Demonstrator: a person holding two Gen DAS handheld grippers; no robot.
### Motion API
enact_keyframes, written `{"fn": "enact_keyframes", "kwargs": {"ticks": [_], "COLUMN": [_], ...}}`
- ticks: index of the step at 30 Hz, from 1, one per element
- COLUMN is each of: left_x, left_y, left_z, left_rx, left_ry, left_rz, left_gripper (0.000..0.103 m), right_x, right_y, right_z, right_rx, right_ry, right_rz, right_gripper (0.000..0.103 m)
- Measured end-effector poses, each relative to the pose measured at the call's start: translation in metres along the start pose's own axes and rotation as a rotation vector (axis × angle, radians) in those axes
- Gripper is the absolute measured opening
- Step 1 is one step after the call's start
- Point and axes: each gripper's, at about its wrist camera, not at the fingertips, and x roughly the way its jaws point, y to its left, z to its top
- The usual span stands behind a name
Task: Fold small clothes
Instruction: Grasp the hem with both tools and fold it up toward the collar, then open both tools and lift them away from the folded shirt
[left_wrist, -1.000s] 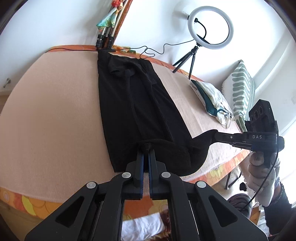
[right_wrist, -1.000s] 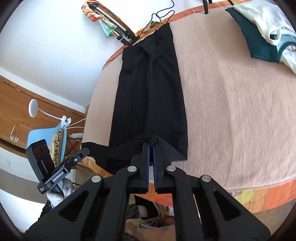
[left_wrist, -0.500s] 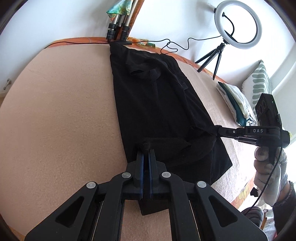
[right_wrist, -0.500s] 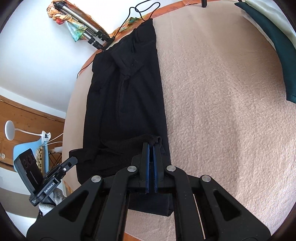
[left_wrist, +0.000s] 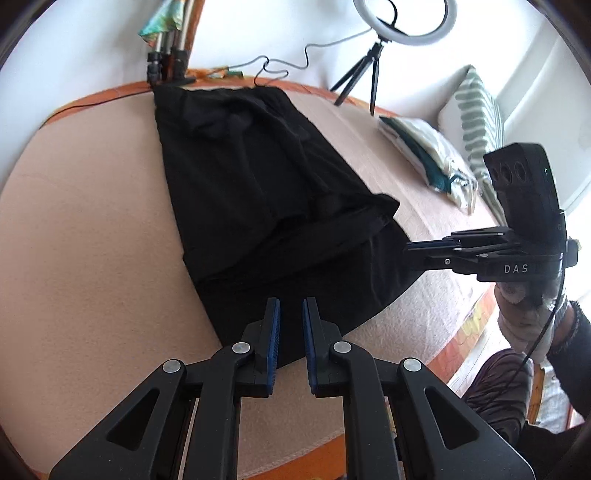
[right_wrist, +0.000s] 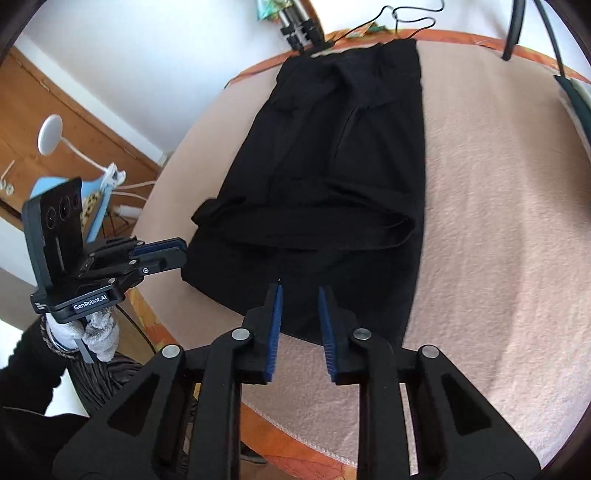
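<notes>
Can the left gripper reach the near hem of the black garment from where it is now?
Probably yes. The left gripper hangs just over the near hem of the black garment, its jaws just opened with nothing between them. No object lies in its way; the right gripper stays off to the side.

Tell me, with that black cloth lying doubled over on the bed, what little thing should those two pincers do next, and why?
Probably lift both clear and move to a side edge for the next fold. The left gripper and right gripper have just been opening; nothing is pinched between their pads, and the black garment lies on the pink blanket with its near end folded over, though the fold looks rumpled.
</notes>
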Motion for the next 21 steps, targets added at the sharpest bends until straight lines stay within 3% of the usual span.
{"fn": "enact_keyframes", "kwargs": {"ticks": [5, 9, 13, 21], "left_x": [0.026, 0.015, -0.005, -0.052], "left_y": [0.014, 0.036, 0.040, 0.017], "left_z": [0.024, 0.045, 0.046, 0.016], "left_rx": [-0.041, -0.102, -0.116, -0.086], "left_ry": [0.006, -0.079, -0.113, -0.175], "left_rz": [0.079, 0.184, 0.159, 0.158], "left_gripper": [0.011, 0.011, 0.011, 0.011], "right_x": [0.028, 0.006, -0.019, -0.056], "right_y": [-0.009, -0.033, -0.044, -0.021], "right_z": [0.026, 0.053, 0.061, 0.026], "right_rx": [0.046, 0.113, 0.154, 0.126], "right_ry": [0.035, -0.095, -0.150, -0.203], "right_rz": [0.020, -0.082, -0.083, -0.065], "right_gripper": [0.022, 0.022, 0.022, 0.022]}}
